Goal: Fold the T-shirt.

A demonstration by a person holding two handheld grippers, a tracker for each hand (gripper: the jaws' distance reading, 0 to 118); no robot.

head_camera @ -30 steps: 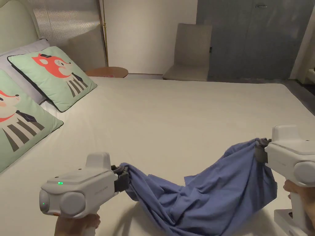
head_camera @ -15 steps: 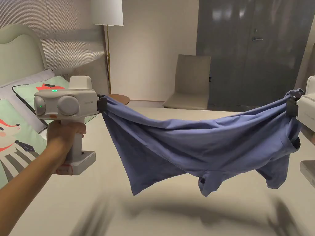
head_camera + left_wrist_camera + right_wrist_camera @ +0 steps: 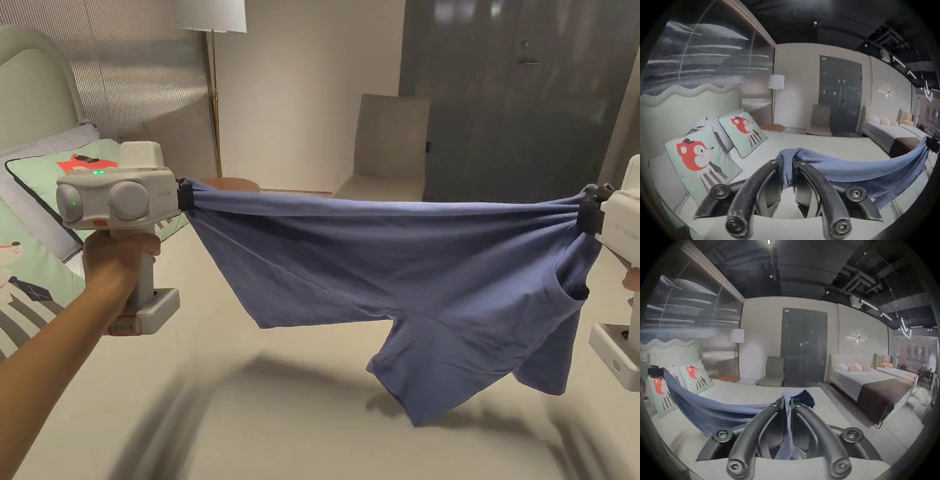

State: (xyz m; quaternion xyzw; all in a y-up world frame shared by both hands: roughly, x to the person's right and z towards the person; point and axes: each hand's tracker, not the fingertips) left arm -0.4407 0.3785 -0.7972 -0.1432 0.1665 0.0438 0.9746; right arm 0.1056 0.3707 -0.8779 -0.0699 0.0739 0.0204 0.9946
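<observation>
You have no text here that can be read. The pale marking on the side of the left tool (image 3: pixel 185 195) and the faint one on the right tool (image 3: pixel 587 215) are too small and blurred to make out. The cushion (image 3: pixel 743 131) carries a cartoon fox, no words.

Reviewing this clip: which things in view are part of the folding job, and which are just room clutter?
Part of the job:
- blue T-shirt, stretched in the air between both tools
- left tool, shut on one end
- right tool, shut on the other end
- bed, below the shirt

Just lying about:
- fox pillows
- floor lamp
- chair
- round side table
</observation>
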